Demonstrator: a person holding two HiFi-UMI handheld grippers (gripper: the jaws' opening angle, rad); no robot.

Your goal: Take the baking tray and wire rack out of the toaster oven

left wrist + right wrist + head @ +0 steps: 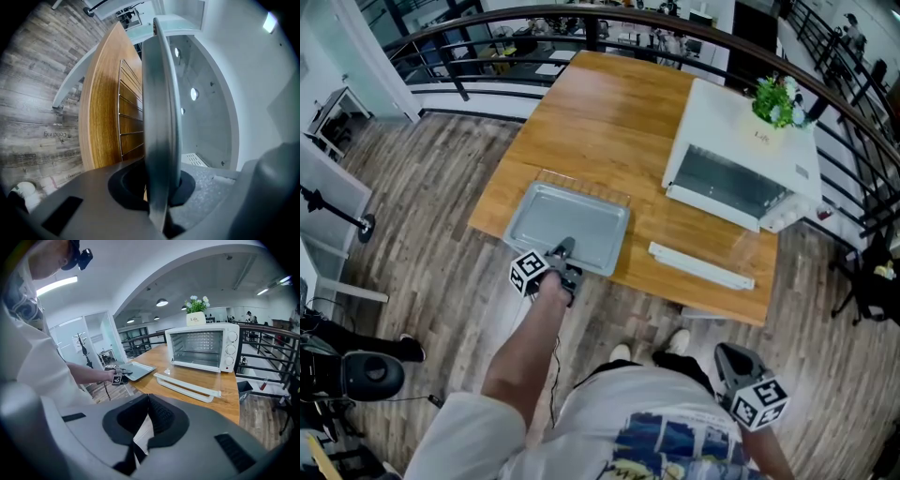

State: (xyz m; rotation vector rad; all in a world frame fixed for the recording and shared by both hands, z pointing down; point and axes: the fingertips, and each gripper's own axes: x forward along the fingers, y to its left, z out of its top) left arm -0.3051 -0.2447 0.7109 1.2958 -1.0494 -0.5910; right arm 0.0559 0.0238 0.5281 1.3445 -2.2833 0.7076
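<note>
The grey baking tray (567, 223) lies at the wooden table's near left corner, and my left gripper (565, 251) is shut on its near rim. In the left gripper view the tray (161, 112) runs edge-on between the jaws. The wire rack (586, 185) rests flat on the table; it shows just past the tray's far edge and, in the left gripper view, beside it (130, 117). The white toaster oven (741, 173) stands at the right with its glass door folded down and its cavity bare (201, 348). My right gripper (733, 361) hangs shut and empty (140, 430) off the table, by the person's body.
The oven door's white handle (701, 265) reaches toward the table's near edge. A potted plant (775, 105) sits on top of the oven. A dark railing (487, 56) curves round behind the table. The floor is wood planks (441, 178).
</note>
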